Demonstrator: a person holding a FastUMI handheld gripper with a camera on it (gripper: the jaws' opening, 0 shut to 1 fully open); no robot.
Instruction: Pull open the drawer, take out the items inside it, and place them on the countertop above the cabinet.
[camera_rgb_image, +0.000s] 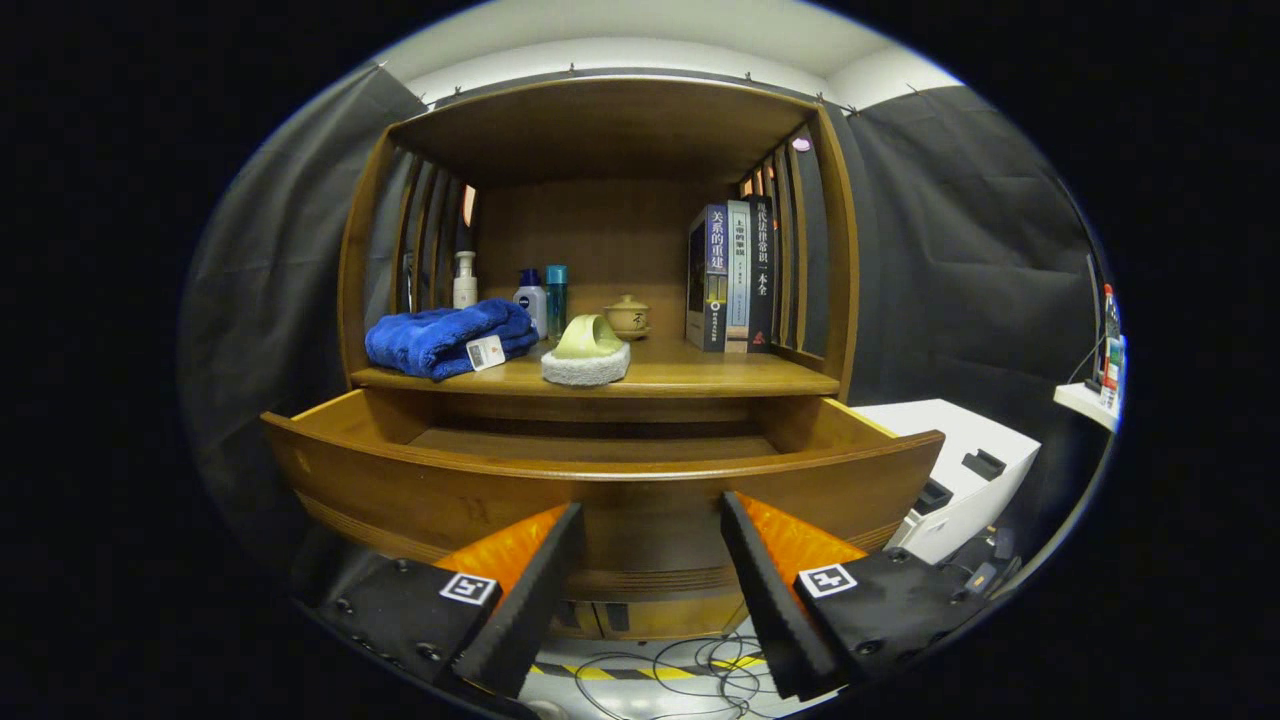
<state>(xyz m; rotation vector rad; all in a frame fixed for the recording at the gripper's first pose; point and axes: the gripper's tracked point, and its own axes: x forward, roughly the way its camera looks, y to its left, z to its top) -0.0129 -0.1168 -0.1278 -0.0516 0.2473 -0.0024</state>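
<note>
The wooden cabinet's drawer (600, 480) stands pulled out, its curved front just ahead of my fingers. The strip of its floor that I can see is bare wood; the front part is hidden behind the drawer front. On the countertop (720, 378) above it lie a folded blue towel (445, 338) with a tag and a green slipper (587, 352) with a white fluffy sole. My gripper (650, 520) is open, fingers spread wide in front of the drawer front, holding nothing.
At the back of the countertop stand a pump bottle (465, 280), two small bottles (543, 298), a lidded clay cup (628, 316) and three upright books (732, 275). A white box (960, 470) sits to the right of the drawer. Cables (690, 675) lie on the floor below.
</note>
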